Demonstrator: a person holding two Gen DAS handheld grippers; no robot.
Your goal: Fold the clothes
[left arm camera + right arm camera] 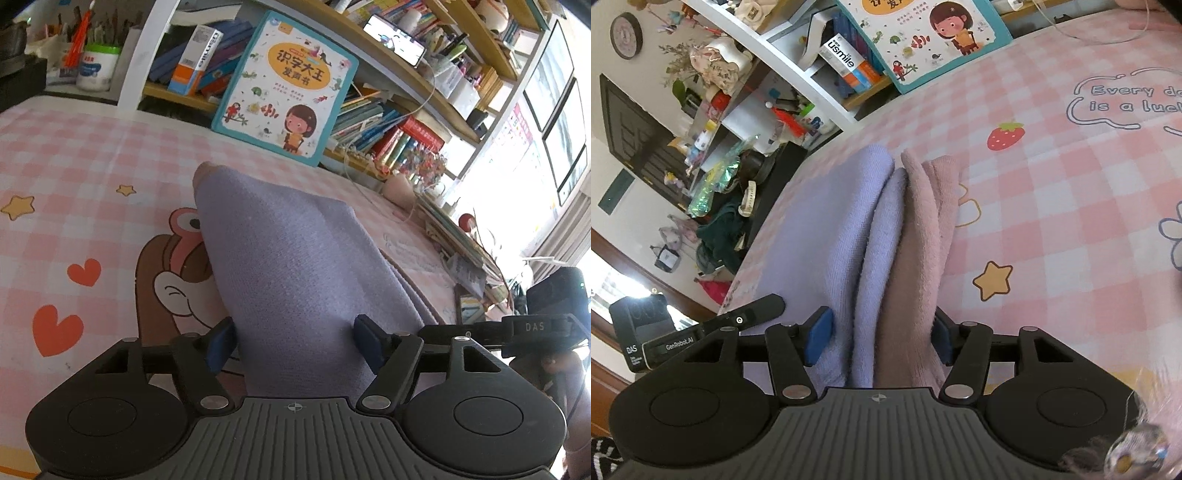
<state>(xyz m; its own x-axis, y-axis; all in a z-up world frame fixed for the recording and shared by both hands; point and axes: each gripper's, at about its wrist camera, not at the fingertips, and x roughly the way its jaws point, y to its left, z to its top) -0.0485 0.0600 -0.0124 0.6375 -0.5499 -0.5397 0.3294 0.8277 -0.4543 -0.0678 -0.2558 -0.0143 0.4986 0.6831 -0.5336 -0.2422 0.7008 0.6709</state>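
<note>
A lavender garment with a dusty-pink part (288,266) lies folded on the pink checked table mat (74,177). My left gripper (295,343) has its blue pads on either side of the lavender cloth, and the fabric fills the gap. In the right wrist view the garment (849,229) shows stacked lavender and pink layers (923,221). My right gripper (879,339) has its pads pressed against both sides of the bunched layers. The other gripper's body shows at the left edge (646,339).
A children's picture book (284,88) leans against a bookshelf (424,122) at the table's back. Shelves with a jar and pens (92,62) stand far left. The mat (1071,184) extends right of the garment; cluttered shelves and floor items (720,177) lie beyond the table's left edge.
</note>
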